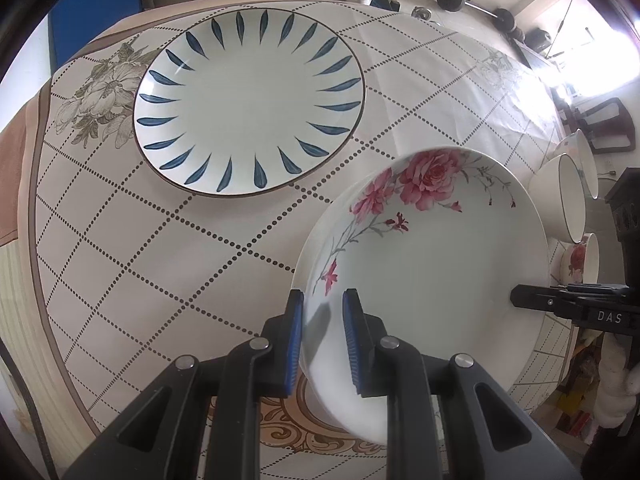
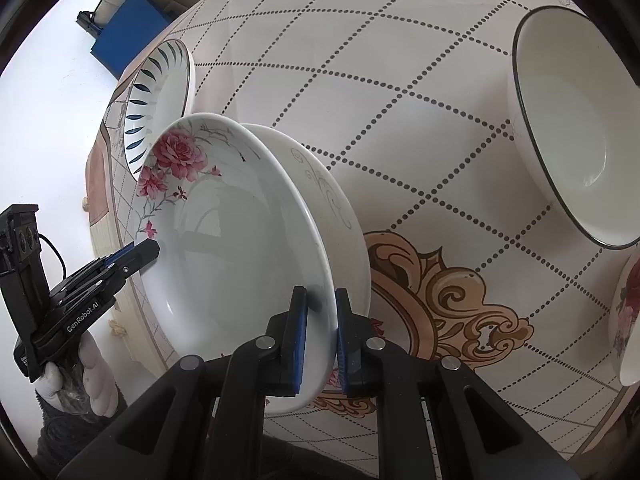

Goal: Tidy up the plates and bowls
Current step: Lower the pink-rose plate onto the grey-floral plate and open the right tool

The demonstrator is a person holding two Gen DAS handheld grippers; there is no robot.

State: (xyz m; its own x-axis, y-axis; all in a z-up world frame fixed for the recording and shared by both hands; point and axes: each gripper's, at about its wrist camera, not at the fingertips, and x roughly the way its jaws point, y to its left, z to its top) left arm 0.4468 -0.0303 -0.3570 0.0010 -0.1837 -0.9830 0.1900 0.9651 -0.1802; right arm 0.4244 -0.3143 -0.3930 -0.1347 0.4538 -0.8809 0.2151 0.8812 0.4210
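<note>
Left gripper (image 1: 323, 306): I pinch the rose plate (image 1: 432, 280) rim at 7 o'clock.
Right gripper (image 2: 321, 304): clamped on its opposite rim.
Plate: lifted, tilted over another plate (image 2: 340, 216).
Handling: glazed, slick, brittle; I grip rims only.
Blue plate (image 1: 248, 100): 11 o'clock.

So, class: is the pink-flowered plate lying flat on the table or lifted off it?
Lifted. The pink-flowered plate hangs tilted above the scroll-patterned plate, its rim pinched by the left gripper and right gripper.
</note>
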